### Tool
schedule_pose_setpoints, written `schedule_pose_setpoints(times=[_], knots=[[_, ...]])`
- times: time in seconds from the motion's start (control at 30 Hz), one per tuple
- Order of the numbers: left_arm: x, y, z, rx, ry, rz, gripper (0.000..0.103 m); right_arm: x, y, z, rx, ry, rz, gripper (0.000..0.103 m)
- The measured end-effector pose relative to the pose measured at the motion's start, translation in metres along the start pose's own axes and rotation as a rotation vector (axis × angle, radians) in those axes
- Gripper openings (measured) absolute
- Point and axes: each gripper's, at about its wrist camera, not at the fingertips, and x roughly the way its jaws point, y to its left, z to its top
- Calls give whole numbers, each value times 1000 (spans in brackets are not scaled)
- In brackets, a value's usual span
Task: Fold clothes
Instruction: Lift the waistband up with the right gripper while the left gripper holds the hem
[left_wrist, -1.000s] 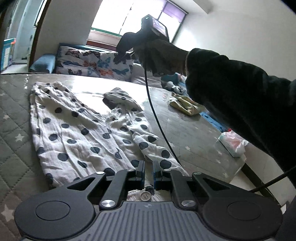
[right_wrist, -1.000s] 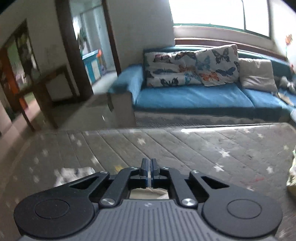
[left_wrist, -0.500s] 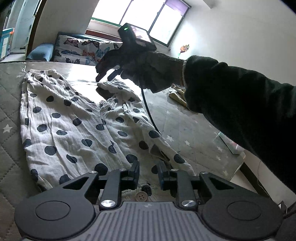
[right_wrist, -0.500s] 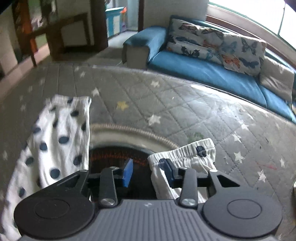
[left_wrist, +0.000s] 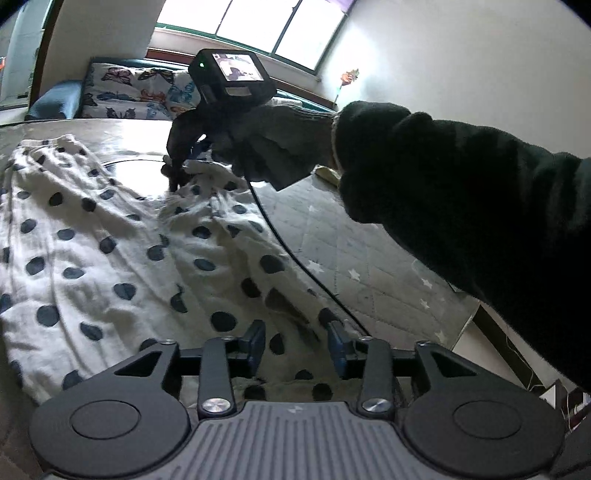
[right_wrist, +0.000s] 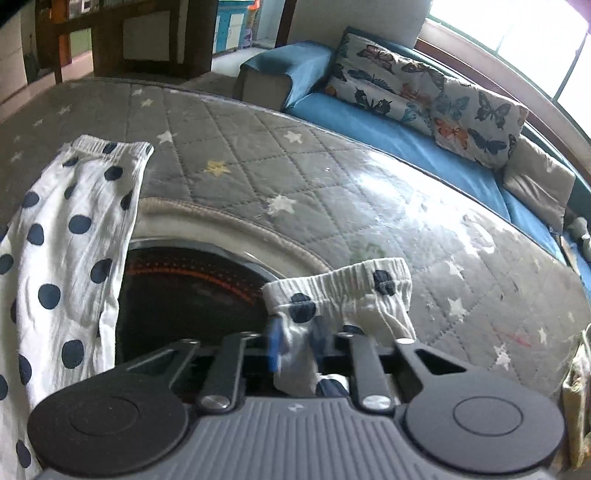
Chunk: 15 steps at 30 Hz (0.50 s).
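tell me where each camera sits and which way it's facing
Left wrist: on the left gripper, low over the pants, facing the window; the gloved right hand and sleeve show.
Right wrist: on the right gripper, facing the sofa; its fingers straddle a pant cuff.
Shared: pants, quilt, butterfly pillows.

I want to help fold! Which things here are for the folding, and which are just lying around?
For the folding: polka-dot pants, left gripper with jaws open over them, right gripper closing on a pant-leg cuff.

Just lying around: butterfly cushions, blue sofa, yellowish cloth.
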Motion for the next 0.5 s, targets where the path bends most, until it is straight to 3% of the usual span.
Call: schedule_pose_setpoints(times=[0.07,0.3,0.5], knots=[[4,-4,2,0,2,-7,50,-5,-7,0,26,-26,6,4],[23,-21,3,-7,48,-12,67,-31,-46,0,159,-104,39,3],[38,-31,2,-10,83,7,66,-47,-83,-5,268,-146,52,3]])
